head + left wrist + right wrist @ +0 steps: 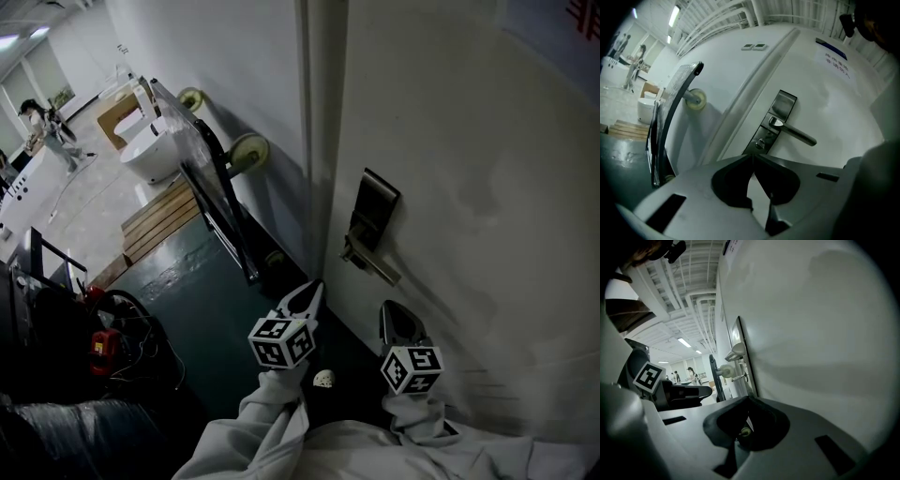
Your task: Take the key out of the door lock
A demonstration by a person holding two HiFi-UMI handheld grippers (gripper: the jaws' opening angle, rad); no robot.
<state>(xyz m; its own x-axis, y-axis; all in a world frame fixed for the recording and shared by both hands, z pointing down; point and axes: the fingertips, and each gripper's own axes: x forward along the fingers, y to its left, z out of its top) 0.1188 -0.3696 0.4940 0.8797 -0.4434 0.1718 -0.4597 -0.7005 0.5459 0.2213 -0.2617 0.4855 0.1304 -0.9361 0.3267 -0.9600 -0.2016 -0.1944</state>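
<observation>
Dark metal marks the spot: a lock plate (pixel 375 211) on the white door (pixel 487 187), with a lever handle (pixel 372 263) across it. The key (pixel 761 143) sits in the cylinder just below that handle, on the same plate. Its long axis appears to run straight out from the door face.

The left gripper (pixel 752 156) hangs below the handle on the door-edge side, its jaws pressed together with nothing between them. It faces the plate, so the key lies ahead of its tips and a little above. The right gripper (pixel 748 399) is below the handle's free end, close along the door, with its tips also meeting and empty. It sees the plate edge-on.

The left looks the nearer and better lined up. It would need to spread its jaws, pinch the key's head, and draw it straight out from the door.
</observation>
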